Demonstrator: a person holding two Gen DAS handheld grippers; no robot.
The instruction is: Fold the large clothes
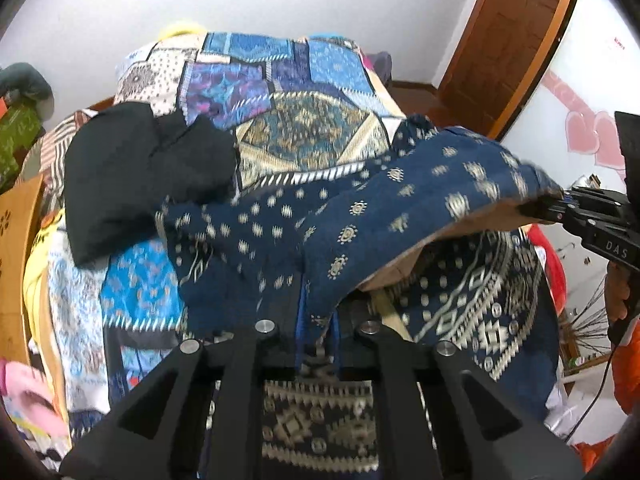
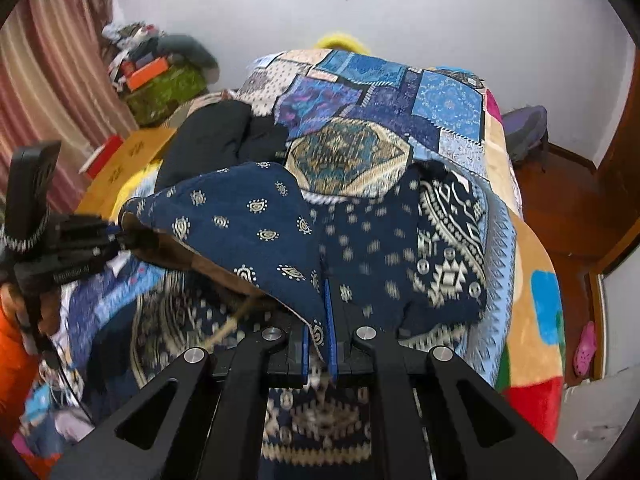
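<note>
A large navy garment with gold and cream patterns [image 1: 400, 208] lies on a bed and is lifted along one edge; it also shows in the right wrist view [image 2: 248, 224]. My left gripper [image 1: 318, 320] is shut on a fold of this cloth, which drapes over its fingers. My right gripper [image 2: 320, 332] is shut on the same edge further along, with cloth pinched between its blue pads. Each gripper shows in the other's view: the right one [image 1: 552, 210] at the right, the left one [image 2: 116, 236] at the left. The lifted edge spans between them, brown underside showing.
A patchwork blue bedspread [image 1: 304, 92] covers the bed. A black garment [image 1: 140, 176] lies at the far left of the bed, also seen in the right wrist view [image 2: 224, 136]. A wooden door [image 1: 508, 40] is at the right. Clutter and a curtain [image 2: 56, 60] stand at the left.
</note>
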